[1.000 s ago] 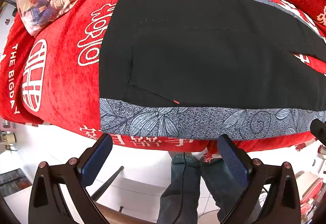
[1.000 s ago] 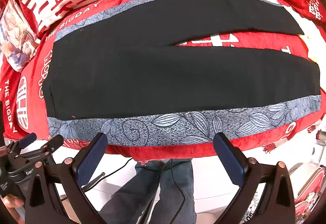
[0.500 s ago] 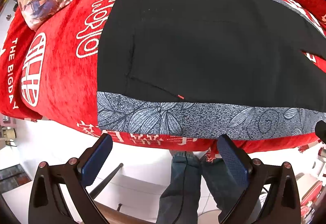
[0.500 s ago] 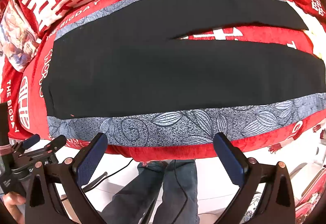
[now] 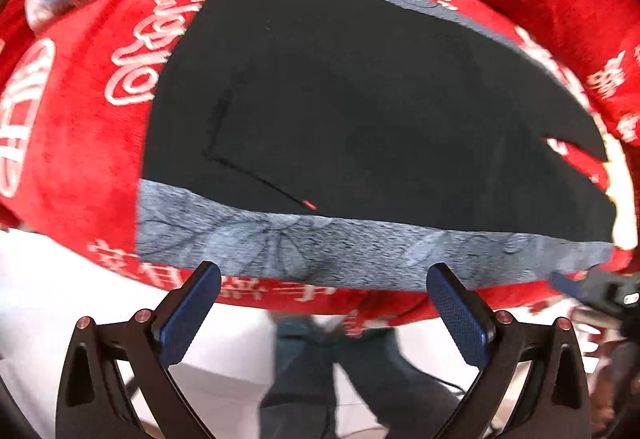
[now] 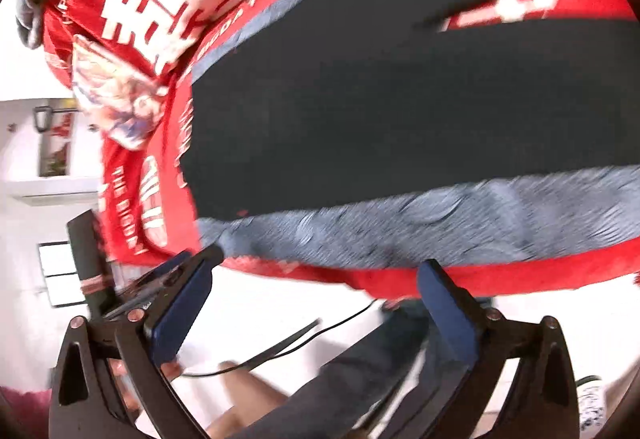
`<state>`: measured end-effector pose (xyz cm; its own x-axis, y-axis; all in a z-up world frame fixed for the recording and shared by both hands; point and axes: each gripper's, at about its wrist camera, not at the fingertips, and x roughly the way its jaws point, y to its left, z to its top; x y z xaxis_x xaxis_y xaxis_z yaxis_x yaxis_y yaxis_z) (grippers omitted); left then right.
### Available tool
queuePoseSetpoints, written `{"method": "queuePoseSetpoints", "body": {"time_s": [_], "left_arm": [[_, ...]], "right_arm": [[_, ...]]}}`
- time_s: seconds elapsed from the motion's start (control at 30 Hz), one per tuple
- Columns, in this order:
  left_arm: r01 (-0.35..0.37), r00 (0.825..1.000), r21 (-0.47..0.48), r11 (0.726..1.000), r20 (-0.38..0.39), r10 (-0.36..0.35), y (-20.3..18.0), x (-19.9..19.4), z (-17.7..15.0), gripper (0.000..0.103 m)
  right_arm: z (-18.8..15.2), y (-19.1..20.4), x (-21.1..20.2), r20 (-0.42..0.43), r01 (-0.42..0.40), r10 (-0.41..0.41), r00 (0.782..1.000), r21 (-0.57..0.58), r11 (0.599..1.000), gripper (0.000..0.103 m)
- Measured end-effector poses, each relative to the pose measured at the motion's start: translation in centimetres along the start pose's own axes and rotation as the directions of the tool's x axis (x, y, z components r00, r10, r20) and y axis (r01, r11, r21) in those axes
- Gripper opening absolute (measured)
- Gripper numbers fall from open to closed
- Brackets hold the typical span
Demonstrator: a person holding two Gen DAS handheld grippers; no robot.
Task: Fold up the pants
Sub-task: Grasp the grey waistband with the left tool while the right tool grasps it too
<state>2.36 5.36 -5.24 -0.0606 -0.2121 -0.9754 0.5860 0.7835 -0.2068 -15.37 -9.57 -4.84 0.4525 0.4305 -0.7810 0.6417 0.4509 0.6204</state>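
The black pants point(image 5: 360, 111) lie spread flat on a red bed cover point(image 5: 80, 143), filling the middle of both views, with a grey leaf-print side stripe point(image 5: 320, 251) along the near edge in the lower middle of each frame. The left gripper point(image 5: 322, 283) hangs just short of that stripe, jaws wide apart and empty. The right gripper point(image 6: 316, 275) is likewise released with nothing between its pads, though its jaws have just been closing a little. This looks like the approach before the first fold: next, each gripper likely needs to reach the near edge and pinch the striped hem.
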Motion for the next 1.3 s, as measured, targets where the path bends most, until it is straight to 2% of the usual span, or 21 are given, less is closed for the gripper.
{"method": "queuePoseSetpoints", "body": {"time_s": [0.07, 0.17, 0.2, 0.3, 0.37, 0.47, 0.6, 0.7, 0.77, 0.9, 1.0, 1.03, 1.07, 1.1, 1.13, 1.17, 1.2, 1.23, 1.3], "left_arm": [[0.072, 0.997, -0.033, 0.997, -0.019, -0.073, 1.0, 0.7, -0.1, 0.103], [0.184, 0.980, -0.110, 0.977, -0.051, -0.191, 3.1, 2.4, -1.0, 0.103], [0.205, 0.975, -0.131, 0.970, -0.056, -0.213, 3.7, 3.0, -1.2, 0.103], [0.229, 0.969, -0.159, 0.960, -0.053, -0.240, 5.3, 4.2, -2.2, 0.103], [0.250, 0.963, -0.170, 0.953, -0.059, -0.263, 6.1, 5.0, -2.6, 0.103], [0.262, 0.959, -0.184, 0.947, -0.059, -0.277, 6.8, 6.1, -2.7, 0.103], [0.315, 0.944, -0.264, 0.912, -0.011, -0.329, 8.0, 6.7, -2.0, 0.103], [0.331, 0.939, -0.305, 0.893, 0.010, -0.345, 8.5, 6.8, -1.5, 0.103], [0.326, 0.940, -0.316, 0.891, 0.010, -0.340, 8.2, 6.9, -1.5, 0.103], [0.284, 0.954, -0.291, 0.914, -0.007, -0.299, 7.5, 6.8, -1.5, 0.099], [0.264, 0.960, -0.308, 0.914, -0.011, -0.281, 7.3, 6.8, -1.6, 0.092], [0.258, 0.961, -0.314, 0.914, -0.012, -0.276, 7.5, 6.6, -1.4, 0.086], [0.246, 0.965, -0.322, 0.914, -0.012, -0.263, 7.7, 6.4, -1.5, 0.081], [0.240, 0.966, -0.328, 0.914, -0.010, -0.257, 8.3, 6.1, -1.6, 0.072], [0.242, 0.966, -0.339, 0.909, -0.007, -0.260, 8.8, 5.8, -1.7, 0.055], [0.259, 0.961, -0.350, 0.900, -0.002, -0.277, 9.0, 5.6, -1.7, 0.045], [0.269, 0.957, -0.357, 0.894, -0.004, -0.290, 9.0, 5.4, -1.6, 0.036], [0.269, 0.958, -0.364, 0.892, 0.000, -0.288, 8.9, 5.0, -1.3, 0.036], [0.284, 0.955, -0.369, 0.885, 0.024, -0.297, 8.5, 3.7, -0.9, 0.028]], "right_arm": [[-0.5, -1.0, 2.1, -0.065, -0.101, 0.103, 0.993, 0.039, 0.994, 0.080], [-1.8, -2.0, 5.3, -0.143, -0.236, 0.254, 0.957, 0.134, 0.963, 0.079], [-2.2, -2.2, 6.1, -0.152, -0.254, 0.276, 0.949, 0.148, 0.956, 0.079], [-3.0, -3.1, 8.9, -0.156, -0.257, 0.285, 0.946, 0.179, 0.950, 0.079], [-2.9, -3.7, 10.4, -0.138, -0.263, 0.290, 0.947, 0.181, 0.948, 0.079], [-2.3, -4.6, 11.1, -0.079, -0.316, 0.335, 0.939, 0.187, 0.930, 0.079], [-0.8, -3.4, 8.8, 0.038, -0.441, 0.441, 0.897, 0.165, 0.882, 0.079], [0.0, -2.0, 7.2, 0.060, -0.478, 0.474, 0.878, 0.119, 0.870, 0.079], [0.1, -2.0, 6.9, 0.053, -0.474, 0.471, 0.881, 0.103, 0.875, 0.079], [-0.2, -4.2, 6.8, 0.062, -0.397, 0.392, 0.918, 0.140, 0.907, 0.079], [-0.7, -7.0, 6.2, 0.113, -0.392, 0.376, 0.920, 0.210, 0.895, 0.078], [-0.6, -7.7, 6.2, 0.122, -0.396, 0.377, 0.918, 0.234, 0.888, 0.075], [-0.6, -8.4, 6.3, 0.127, -0.402, 0.381, 0.916, 0.264, 0.877, 0.058], [-0.6, -9.1, 6.6, 0.128, -0.410, 0.390, 0.912, 0.304, 0.860, 0.022], [-0.7, -9.8, 6.8, 0.127, -0.413, 0.394, 0.910, 0.342, 0.844, 0.007], [-0.7, -10.1, 6.7, 0.129, -0.405, 0.385, 0.914, 0.363, 0.839, 0.008], [-0.7, -9.8, 6.1, 0.126, -0.401, 0.382, 0.916, 0.340, 0.851, 0.008], [-0.4, -9.1, 5.4, 0.113, -0.387, 0.371, 0.922, 0.305, 0.870, 0.008], [0.2, -7.6, 4.0, 0.089, -0.371, 0.360, 0.929, 0.255, 0.893, 0.008]]}}
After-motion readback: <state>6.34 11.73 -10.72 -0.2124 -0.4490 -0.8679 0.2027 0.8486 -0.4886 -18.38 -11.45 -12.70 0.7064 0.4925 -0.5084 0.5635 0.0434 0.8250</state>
